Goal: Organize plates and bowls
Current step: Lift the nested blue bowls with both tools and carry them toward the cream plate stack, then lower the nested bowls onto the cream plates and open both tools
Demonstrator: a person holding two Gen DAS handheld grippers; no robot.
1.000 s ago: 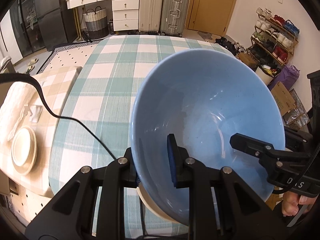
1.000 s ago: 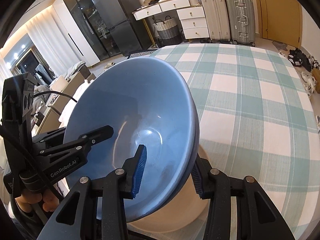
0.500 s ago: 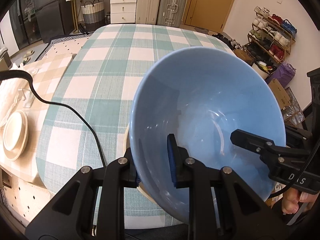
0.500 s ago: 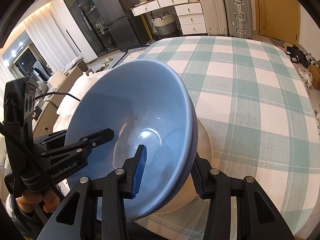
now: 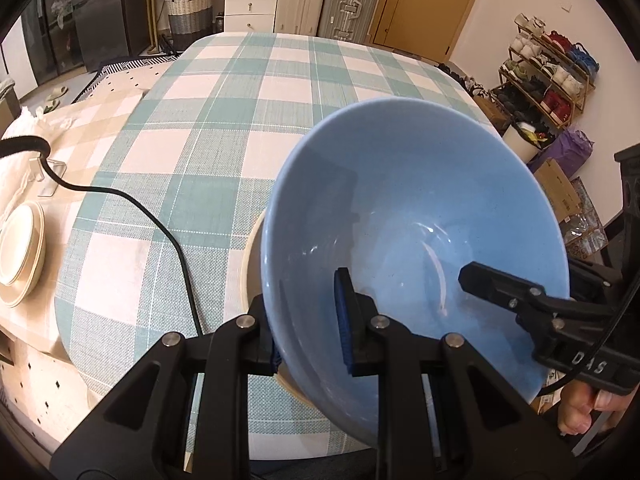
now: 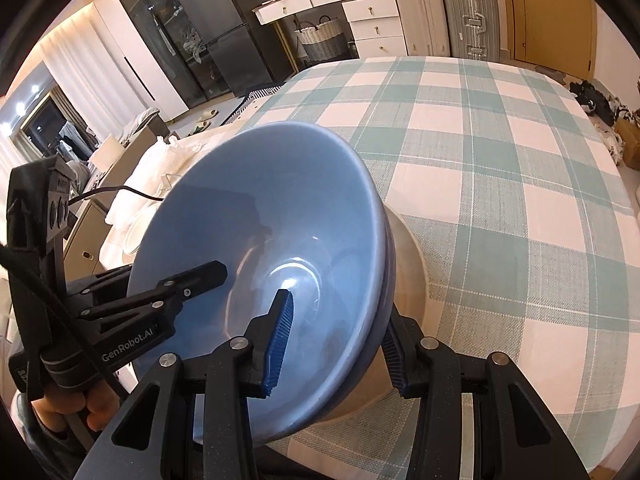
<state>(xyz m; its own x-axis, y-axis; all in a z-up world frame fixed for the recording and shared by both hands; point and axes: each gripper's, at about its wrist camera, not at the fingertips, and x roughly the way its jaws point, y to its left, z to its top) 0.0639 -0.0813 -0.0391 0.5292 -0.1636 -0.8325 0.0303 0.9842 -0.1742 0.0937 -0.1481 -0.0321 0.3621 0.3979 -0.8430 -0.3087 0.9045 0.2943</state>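
Observation:
A large light-blue bowl (image 5: 416,216) is held by both grippers above the near edge of the checked table. My left gripper (image 5: 308,328) is shut on its left rim, one finger inside and one outside. My right gripper (image 6: 336,340) is shut on its right rim in the same way. The bowl also shows in the right wrist view (image 6: 256,264). A cream plate (image 5: 252,264) lies under the bowl on the table; its rim shows in the right wrist view (image 6: 412,264). The bowl hides most of it.
The table has a teal and white checked cloth (image 5: 256,92). A black cable (image 5: 132,204) runs across its left part. A stack of cream plates (image 5: 20,256) sits on a lower side surface to the left. Suitcases, drawers and a shoe rack stand beyond.
Both grippers have carried the blue bowl back toward the near edge of the table and lower. The cream plate under it now shows more. Both grips are unchanged.

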